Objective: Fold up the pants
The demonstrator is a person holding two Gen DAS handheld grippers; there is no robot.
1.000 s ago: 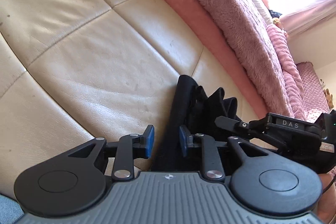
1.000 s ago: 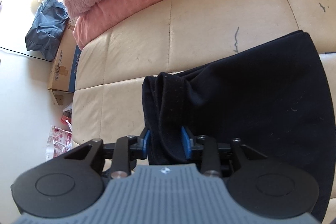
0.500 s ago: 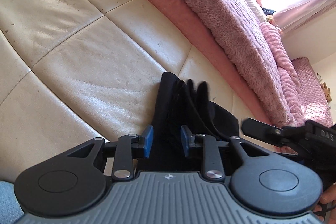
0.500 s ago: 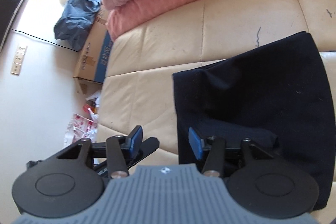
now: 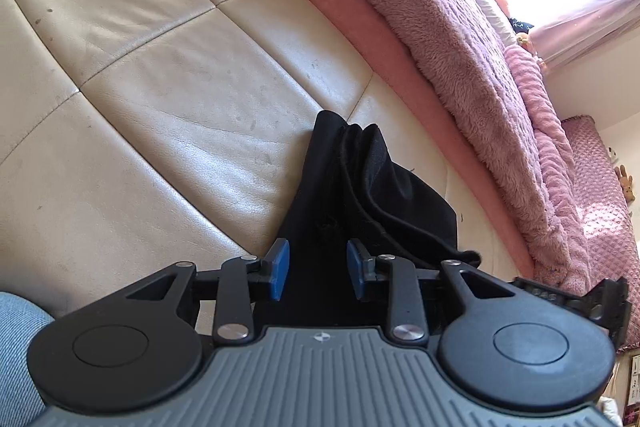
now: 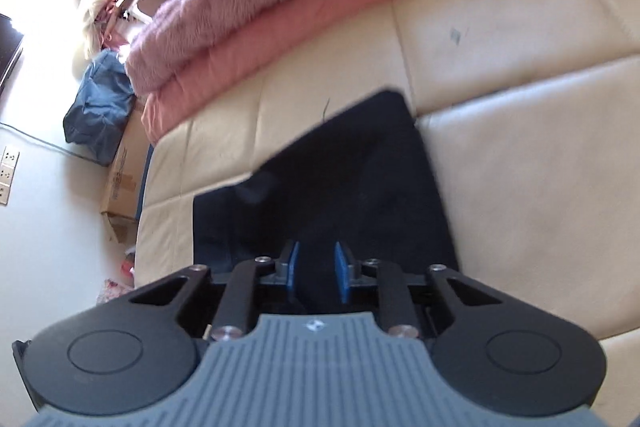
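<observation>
Black pants (image 6: 344,187), part-folded on cream leather sofa (image 5: 168,107). Right gripper (image 6: 316,273): released, shifted sideways, now closing over a fresh fold. Left gripper (image 5: 318,271): fingers apart, cloth between, grip uncertain. Next fold likely.

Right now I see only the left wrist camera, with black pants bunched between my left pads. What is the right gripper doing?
Observer: The right gripper is over the pants; its jaws are closing, with a fold of cloth between them.
Operator: Is the rest of the pants flat?
Observer: Yes, beyond the gripper it lies as a flat dark panel on the sofa.
Operator: Anything past the sofa's end?
Observer: A cardboard box stands on the floor beside it.
</observation>
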